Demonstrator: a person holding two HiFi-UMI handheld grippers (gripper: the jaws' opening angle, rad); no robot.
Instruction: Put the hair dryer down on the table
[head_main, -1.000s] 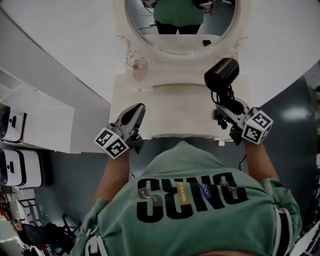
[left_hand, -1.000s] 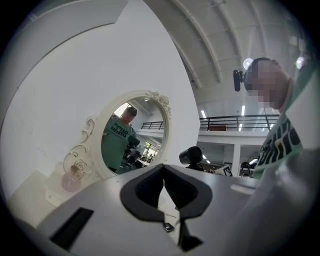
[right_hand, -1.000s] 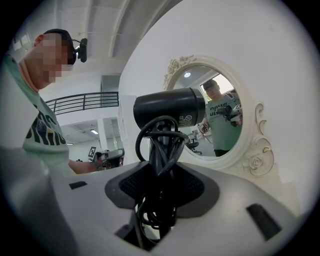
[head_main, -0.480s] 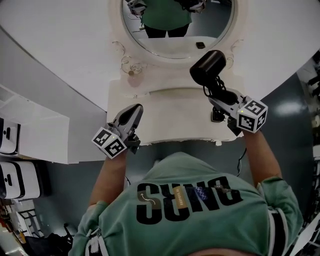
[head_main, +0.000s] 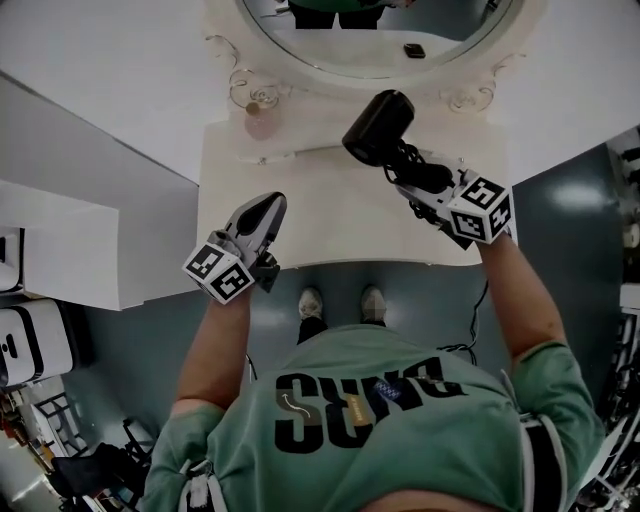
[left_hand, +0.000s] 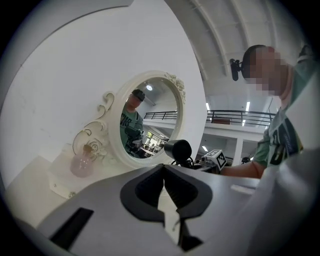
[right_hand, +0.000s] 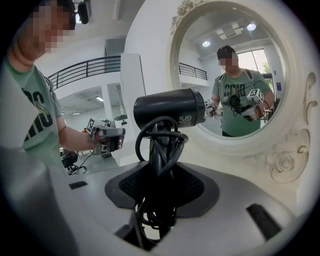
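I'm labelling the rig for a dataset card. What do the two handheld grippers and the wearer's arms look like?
Both the left gripper and right gripper are grey, tapering to dark-padded jaws, each with a white cube bearing black square markers. The person wears a green short-sleeved T-shirt; forearms are bare.

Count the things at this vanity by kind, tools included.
hair dryer: 1, gripped in the right tool
tools: 2, the right tool and the left tool
mirror: 1
pink bottle: 1
table: 1
Total: 6
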